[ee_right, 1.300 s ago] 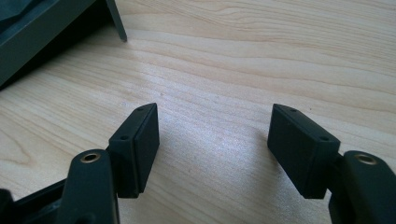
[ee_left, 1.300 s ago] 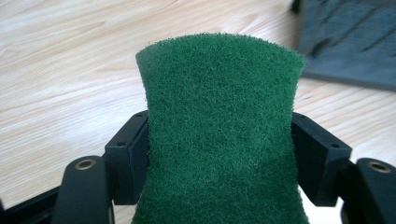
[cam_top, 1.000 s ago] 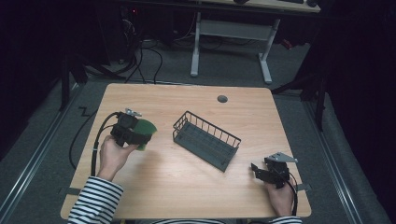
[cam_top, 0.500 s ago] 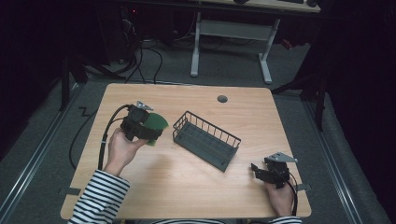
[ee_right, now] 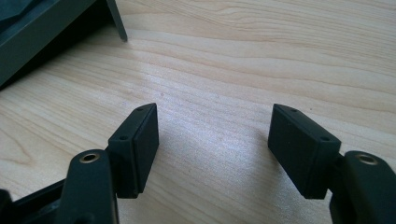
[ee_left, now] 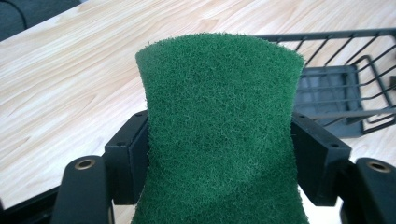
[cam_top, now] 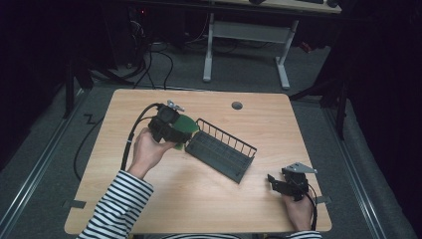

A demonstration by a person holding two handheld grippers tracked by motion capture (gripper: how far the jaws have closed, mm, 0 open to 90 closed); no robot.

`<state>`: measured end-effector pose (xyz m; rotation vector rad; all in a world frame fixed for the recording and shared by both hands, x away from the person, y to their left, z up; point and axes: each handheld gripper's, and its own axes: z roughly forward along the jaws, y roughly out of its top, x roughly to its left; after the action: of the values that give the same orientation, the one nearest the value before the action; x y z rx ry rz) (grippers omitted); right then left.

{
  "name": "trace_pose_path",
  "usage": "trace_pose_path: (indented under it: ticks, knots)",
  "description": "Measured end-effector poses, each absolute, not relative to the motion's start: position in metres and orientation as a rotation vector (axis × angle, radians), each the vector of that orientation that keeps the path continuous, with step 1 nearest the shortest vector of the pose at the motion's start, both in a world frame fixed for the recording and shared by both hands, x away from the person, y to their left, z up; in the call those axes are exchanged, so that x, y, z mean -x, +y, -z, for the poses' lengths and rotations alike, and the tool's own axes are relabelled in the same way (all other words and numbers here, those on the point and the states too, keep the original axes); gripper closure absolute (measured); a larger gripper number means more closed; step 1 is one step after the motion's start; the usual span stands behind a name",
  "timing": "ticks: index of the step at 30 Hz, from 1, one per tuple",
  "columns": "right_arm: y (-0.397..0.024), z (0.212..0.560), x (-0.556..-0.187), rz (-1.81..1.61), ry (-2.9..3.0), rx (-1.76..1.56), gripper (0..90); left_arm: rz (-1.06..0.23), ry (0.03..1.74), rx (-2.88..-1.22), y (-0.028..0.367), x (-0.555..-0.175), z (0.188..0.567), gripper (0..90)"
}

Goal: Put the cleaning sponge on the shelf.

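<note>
The left gripper (cam_top: 175, 130), clamped on the pad (ee_left: 219, 135), has carried it to the basket (cam_top: 221, 152), probably for dropping in; the right gripper (ee_right: 212, 144) rests spread, empty.

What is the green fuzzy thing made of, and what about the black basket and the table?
The green pad looks like a coarse, matted fibre scouring pad: its surface is rough and fuzzy, and it bows where the left gripper squeezes it. The basket seems to be thin metal wire with a dark matte coating, judging by its slim straight bars. The table shows pale wood grain, perhaps a smooth laminate.
</note>
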<state>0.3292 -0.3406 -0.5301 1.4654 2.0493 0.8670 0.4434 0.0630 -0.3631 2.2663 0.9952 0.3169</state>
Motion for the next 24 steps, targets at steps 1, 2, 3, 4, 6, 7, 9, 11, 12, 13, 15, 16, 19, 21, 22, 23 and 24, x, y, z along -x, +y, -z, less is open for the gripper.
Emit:
trace_pose_path:
  ticks: [1,2,3,4,6,7,9,11,12,13,15,16,19,21,22,23,24]
  knots:
    - [-0.341,0.53,-0.329,-0.867,2.049,-1.466,33.7,-0.313,0.988,-2.268,0.059,-0.445,0.363,30.7]
    - [-0.341,0.53,-0.329,-0.867,2.049,-1.466,33.7,-0.313,0.988,-2.268,0.059,-0.445,0.363,30.7]
    - [-0.341,0.53,-0.329,-0.867,2.049,-1.466,33.7,-0.309,0.981,-2.27,0.055,-0.446,0.362,30.7]
    - [-0.341,0.53,-0.329,-0.867,2.049,-1.465,33.7,-0.292,0.975,-2.27,0.049,-0.449,0.361,30.7]
    - [-0.341,0.53,-0.329,-0.867,2.049,-1.467,33.7,-0.286,0.973,-2.267,0.045,-0.452,0.361,30.8]
    - [-0.341,0.53,-0.329,-0.867,2.049,-1.465,33.7,-0.285,0.969,-2.268,0.04,-0.454,0.361,30.7]
    - [-0.341,0.53,-0.329,-0.867,2.049,-1.465,33.7,-0.277,0.968,-2.266,0.034,-0.457,0.361,30.7]
    - [-0.341,0.53,-0.329,-0.867,2.049,-1.466,33.7,-0.28,0.963,-2.271,0.029,-0.46,0.361,30.7]
    - [-0.341,0.53,-0.329,-0.867,2.049,-1.465,33.7,-0.286,0.959,-2.277,0.026,-0.461,0.361,30.7]
    - [-0.341,0.53,-0.329,-0.867,2.049,-1.465,33.7,-0.293,0.956,-2.283,0.022,-0.461,0.361,30.7]
    - [-0.341,0.53,-0.329,-0.867,2.049,-1.466,33.7,-0.291,0.953,-2.287,0.019,-0.463,0.362,30.8]
    - [-0.341,0.53,-0.329,-0.867,2.049,-1.465,33.7,-0.288,0.952,-2.291,0.016,-0.464,0.362,30.7]
    - [-0.341,0.53,-0.329,-0.867,2.05,-1.465,33.7,-0.278,0.957,-2.294,0.006,-0.471,0.366,30.7]
    - [-0.341,0.53,-0.329,-0.867,2.05,-1.465,33.7,-0.28,0.96,-2.297,0.003,-0.473,0.367,30.7]
    - [-0.341,0.53,-0.329,-0.867,2.049,-1.467,33.7,-0.282,0.963,-2.302,0.0,-0.475,0.37,30.7]
    - [-0.341,0.53,-0.329,-0.867,2.05,-1.466,33.7,-0.278,0.97,-2.304,-0.003,-0.479,0.373,30.7]
    - [-0.341,0.53,-0.329,-0.867,2.05,-1.465,33.7,-0.278,0.974,-2.304,-0.006,-0.48,0.376,30.7]
